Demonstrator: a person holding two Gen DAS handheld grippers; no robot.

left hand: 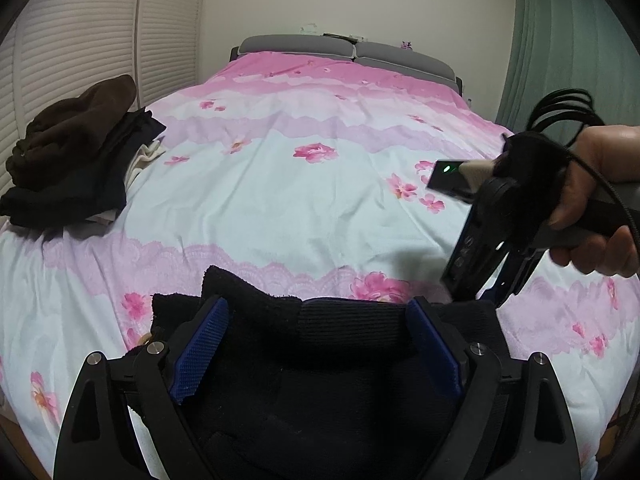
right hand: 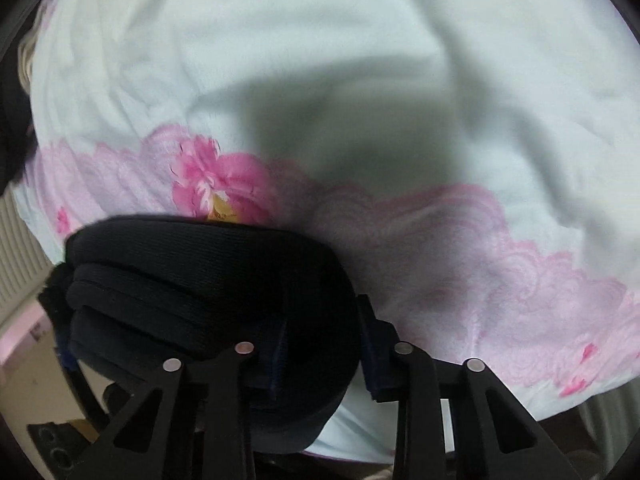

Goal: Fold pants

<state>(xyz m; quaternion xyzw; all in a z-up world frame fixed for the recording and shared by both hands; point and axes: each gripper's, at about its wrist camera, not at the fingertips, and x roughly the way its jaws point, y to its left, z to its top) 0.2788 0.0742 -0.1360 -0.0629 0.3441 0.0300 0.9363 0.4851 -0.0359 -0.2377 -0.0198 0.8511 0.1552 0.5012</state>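
You're holding the left gripper [left hand: 316, 344] with jaws apart around the black pants [left hand: 320, 380]; your right gripper [right hand: 320, 344] is clamping the pants' waistband [right hand: 200, 280] over the floral bedspread [left hand: 300, 200], clothes pile [left hand: 76, 152] at ten o'clock.

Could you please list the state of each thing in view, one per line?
black pants: bunched at the near edge of the bed, partly folded.
left gripper: open, pads astride the ribbed waistband.
right gripper: shut on the folded waistband.
pile of dark clothes: heaped at the bed's left.
floral bedspread: spread, lightly wrinkled.
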